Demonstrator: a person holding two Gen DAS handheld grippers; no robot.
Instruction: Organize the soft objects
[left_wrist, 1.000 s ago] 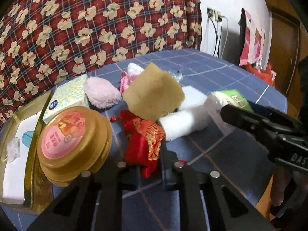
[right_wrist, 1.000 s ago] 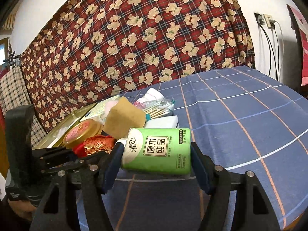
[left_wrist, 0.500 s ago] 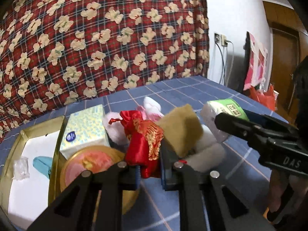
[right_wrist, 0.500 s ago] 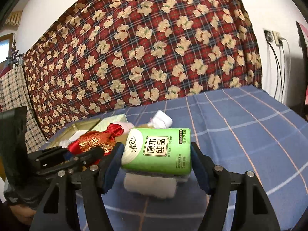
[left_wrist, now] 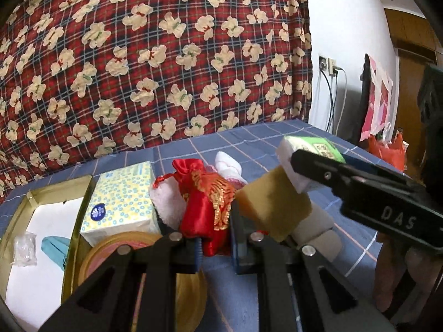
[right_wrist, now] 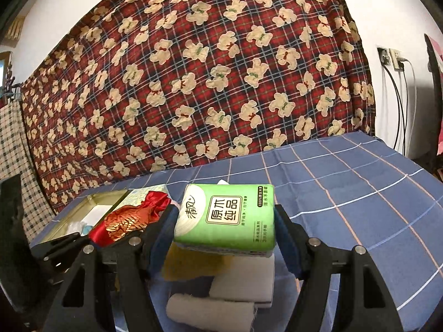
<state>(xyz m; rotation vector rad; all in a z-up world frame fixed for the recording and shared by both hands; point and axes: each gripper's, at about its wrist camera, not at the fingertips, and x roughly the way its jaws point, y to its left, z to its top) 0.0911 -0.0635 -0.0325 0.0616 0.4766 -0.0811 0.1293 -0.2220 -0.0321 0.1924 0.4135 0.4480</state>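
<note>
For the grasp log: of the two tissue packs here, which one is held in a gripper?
The green tissue pack, clamped between the right gripper fingers, off the table. The yellow-dotted tissue box rests untouched beside the gold tray.

Bear-print plaid cloth (right_wrist: 193,83) hanging behind, white wall (left_wrist: 346,27), plugged wall socket (right_wrist: 393,58), wooden door (left_wrist: 409,83)

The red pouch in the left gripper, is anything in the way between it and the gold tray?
Yes. The red pouch is pinched in the left gripper. The gold tray lies to its left, with the tissue box and round gold tin between them.
</note>
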